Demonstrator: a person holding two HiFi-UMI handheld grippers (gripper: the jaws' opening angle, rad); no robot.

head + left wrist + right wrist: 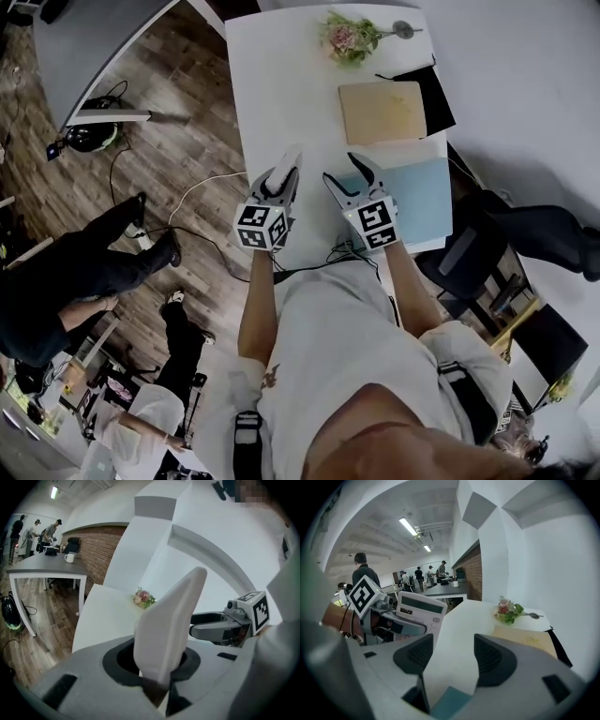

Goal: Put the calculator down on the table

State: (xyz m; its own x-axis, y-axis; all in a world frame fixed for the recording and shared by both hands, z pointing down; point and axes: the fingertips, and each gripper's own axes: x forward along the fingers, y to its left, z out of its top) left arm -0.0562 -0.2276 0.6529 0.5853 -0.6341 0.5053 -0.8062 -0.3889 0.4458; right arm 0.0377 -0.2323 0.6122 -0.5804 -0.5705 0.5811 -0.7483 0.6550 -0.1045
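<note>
Clamping the calculator (168, 620) edge-on, the left gripper (277, 187) hovers over the white table (281, 84), the calculator's long axis pointing forward and down; the right gripper (345, 178) gapes empty alongside.

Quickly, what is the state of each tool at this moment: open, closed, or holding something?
Left tool: closed on the white plastic calculator.
Right tool: open, with nothing between its jaws.
</note>
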